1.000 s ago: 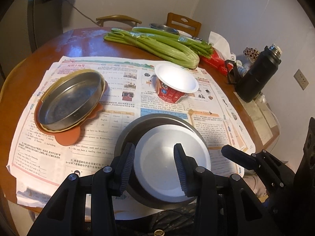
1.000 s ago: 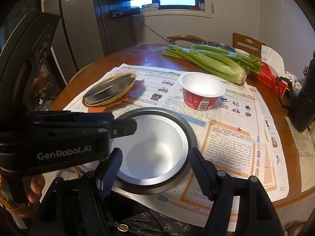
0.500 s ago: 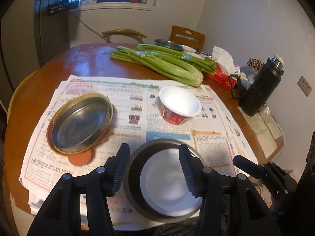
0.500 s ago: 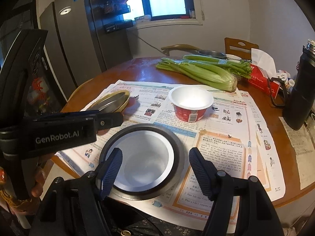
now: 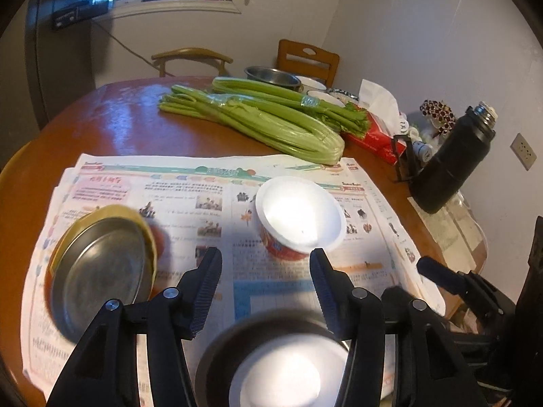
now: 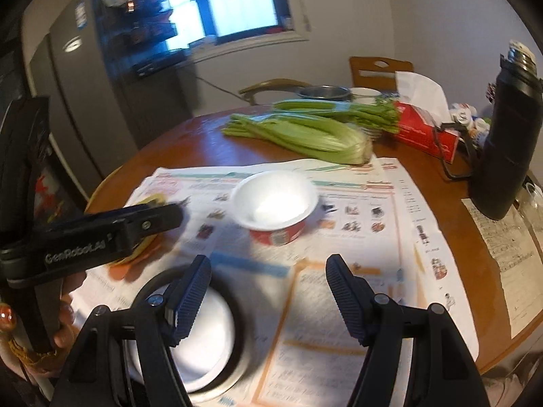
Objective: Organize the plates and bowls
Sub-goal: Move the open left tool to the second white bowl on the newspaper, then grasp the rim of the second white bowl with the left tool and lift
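Observation:
A white bowl (image 5: 278, 369) sits nested in a grey metal bowl (image 5: 217, 349) at the near table edge, under both grippers. My left gripper (image 5: 266, 271) is open and holds nothing; it hangs above the newspaper, just short of a red-and-white paper bowl (image 5: 298, 217). My right gripper (image 6: 266, 281) is open and holds nothing too, with the nested white bowl (image 6: 203, 332) below its left finger and the paper bowl (image 6: 275, 203) ahead. A metal plate (image 5: 101, 271) lies in a yellow plate (image 5: 146, 224) on the left.
Newspaper (image 5: 288, 291) covers the near half of the round wooden table (image 5: 112, 122). Celery (image 5: 264, 118), a red tissue box (image 5: 376, 135) and a black flask (image 5: 451, 166) stand at the back and right. Two chairs and a steel bowl (image 5: 271, 76) are beyond.
Both grippers have moved forward over the table toward the paper bowl, so the nested bowls have slid to the bottom of each view. The left jaws have spread wider.

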The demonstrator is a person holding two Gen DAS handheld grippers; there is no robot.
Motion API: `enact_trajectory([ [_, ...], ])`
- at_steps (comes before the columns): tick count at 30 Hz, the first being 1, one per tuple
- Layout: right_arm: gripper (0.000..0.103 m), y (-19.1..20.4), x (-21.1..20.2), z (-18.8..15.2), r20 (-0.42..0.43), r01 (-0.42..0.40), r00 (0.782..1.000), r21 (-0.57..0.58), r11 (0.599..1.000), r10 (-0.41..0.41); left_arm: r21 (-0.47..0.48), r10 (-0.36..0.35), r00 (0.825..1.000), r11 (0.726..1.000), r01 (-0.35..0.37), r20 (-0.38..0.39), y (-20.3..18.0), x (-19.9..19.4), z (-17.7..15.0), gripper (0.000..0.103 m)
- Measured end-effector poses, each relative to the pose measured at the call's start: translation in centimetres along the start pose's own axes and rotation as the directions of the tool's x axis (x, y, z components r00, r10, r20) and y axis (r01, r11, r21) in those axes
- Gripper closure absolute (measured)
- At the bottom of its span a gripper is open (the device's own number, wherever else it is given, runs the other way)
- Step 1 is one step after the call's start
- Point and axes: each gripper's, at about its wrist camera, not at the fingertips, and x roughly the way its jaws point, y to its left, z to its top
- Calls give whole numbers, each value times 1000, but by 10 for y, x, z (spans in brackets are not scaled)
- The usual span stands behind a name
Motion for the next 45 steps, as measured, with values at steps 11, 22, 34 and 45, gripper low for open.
enact_trajectory([
  [11, 32, -22, 53, 30, -80, 42, 996, 25, 999, -40, 16, 3, 998, 1000, -2, -68, -4, 54, 37, 47],
  [22, 33, -22, 108, 39, -175, 29, 984, 4, 1000, -28, 22, 8, 989, 1000, -5, -146, -2, 100, 46, 47],
  [34, 33, 7, 128, 33, -232, -60, 971, -46, 997, 48, 6, -29, 974, 999, 32, -225, 4, 126, 42, 47],
  [45, 33, 16, 126, 30, -236, -75, 970, -57, 995, 60, -12, -93, 961, 996, 93, -259, 0, 130, 34, 51],
])
